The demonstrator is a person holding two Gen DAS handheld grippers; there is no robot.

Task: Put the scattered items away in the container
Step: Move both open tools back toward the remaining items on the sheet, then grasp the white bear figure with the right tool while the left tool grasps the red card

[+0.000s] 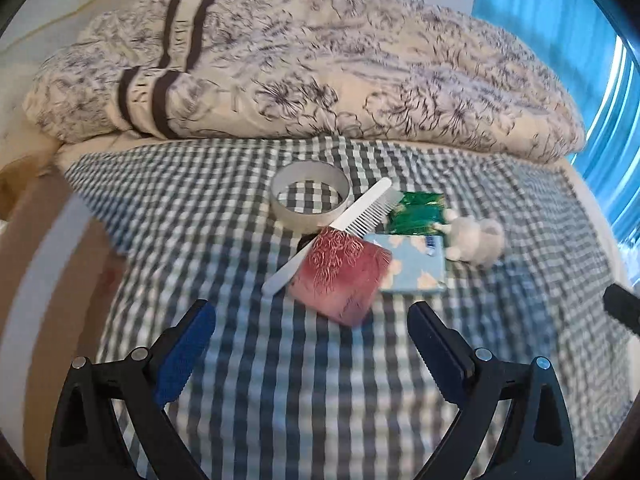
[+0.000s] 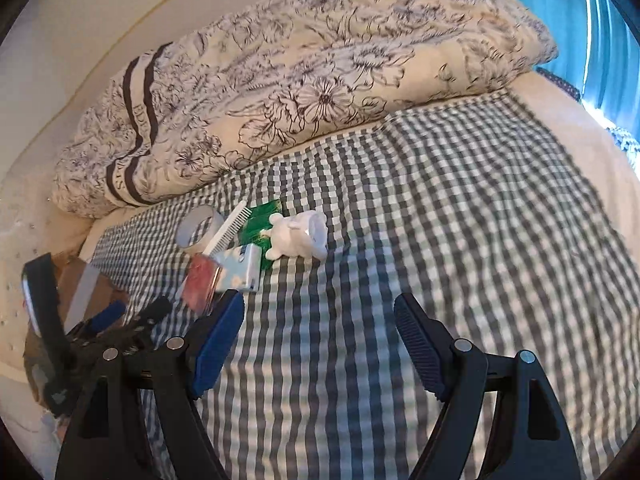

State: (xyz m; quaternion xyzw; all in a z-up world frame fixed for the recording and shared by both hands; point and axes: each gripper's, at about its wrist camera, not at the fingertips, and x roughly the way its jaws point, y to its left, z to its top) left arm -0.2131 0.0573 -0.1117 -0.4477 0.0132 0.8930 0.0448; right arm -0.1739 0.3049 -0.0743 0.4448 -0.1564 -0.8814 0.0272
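One tape roll [image 1: 310, 196], one comb [image 1: 340, 226], one plush toy [image 1: 476, 240]; both grippers [image 1: 308, 344] [image 2: 320, 344] wide, empty.

Floral duvet [image 1: 320, 64], perhaps teal curtain [image 1: 552, 12]

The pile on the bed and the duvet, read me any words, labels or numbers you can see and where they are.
None can be read for sure.
Duvet: letters between its dark stripes, too blurred.
Blue packet: small dark label, too small.
Green packet, pink box: no readable text.
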